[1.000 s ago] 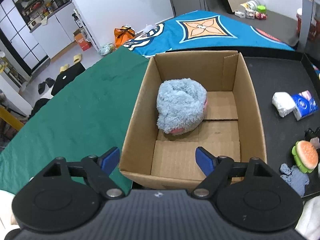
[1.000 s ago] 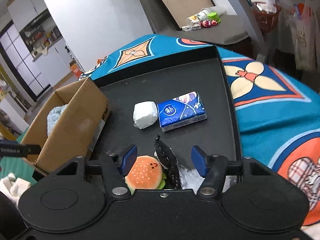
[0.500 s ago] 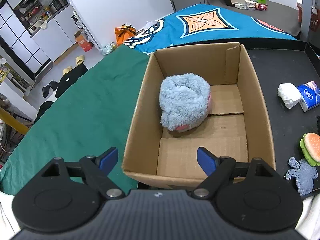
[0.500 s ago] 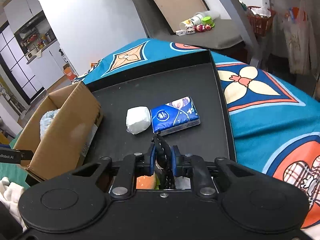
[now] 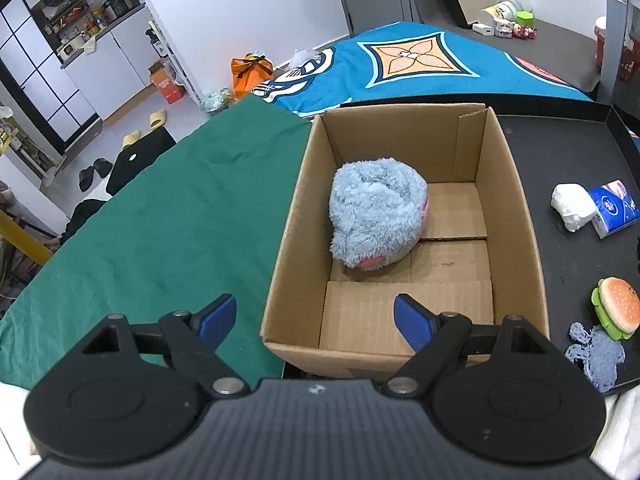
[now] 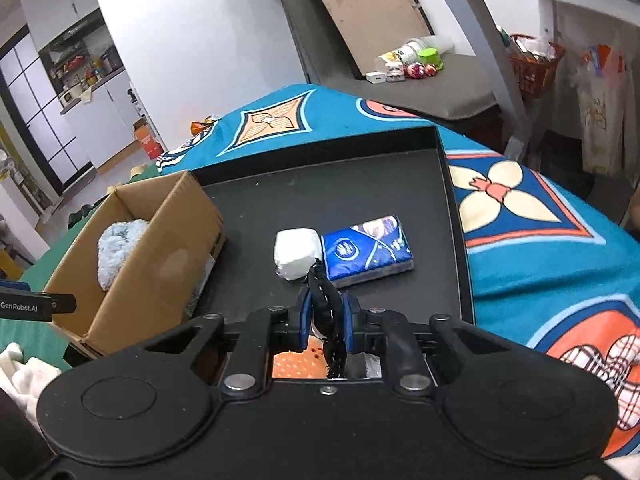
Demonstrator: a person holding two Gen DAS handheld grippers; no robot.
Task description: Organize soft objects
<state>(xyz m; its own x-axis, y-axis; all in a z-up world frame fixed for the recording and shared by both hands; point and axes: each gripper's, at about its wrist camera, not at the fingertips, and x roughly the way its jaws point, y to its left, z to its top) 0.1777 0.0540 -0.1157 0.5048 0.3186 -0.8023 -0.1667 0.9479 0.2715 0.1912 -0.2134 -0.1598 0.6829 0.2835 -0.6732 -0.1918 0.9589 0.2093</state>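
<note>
A cardboard box point(image 5: 516, 216) point(image 6: 160, 256) holds a fluffy light-blue plush point(image 5: 376, 212) point(image 6: 118, 246). My left gripper point(image 5: 316, 320) is open and empty, just above the box's near edge. My right gripper point(image 6: 326, 314) is shut on a black lacy soft item point(image 6: 326, 300), held above the black tray point(image 6: 328, 192). A burger plush point(image 5: 618, 308) lies on the tray and shows partly under the right gripper point(image 6: 296, 364). A white soft bundle point(image 6: 298, 254) point(image 5: 572, 206) and a blue tissue pack point(image 6: 366, 250) point(image 5: 614, 208) lie side by side on the tray.
A blue-grey knitted cloth point(image 5: 598, 356) lies by the burger at the tray's near edge. A green cloth point(image 5: 160, 216) covers the table left of the box. A blue patterned cloth point(image 6: 532, 216) lies right of the tray.
My right gripper closed on the black lacy item and lifted it off the tray. My left gripper rose and pulled back slightly from the box.
</note>
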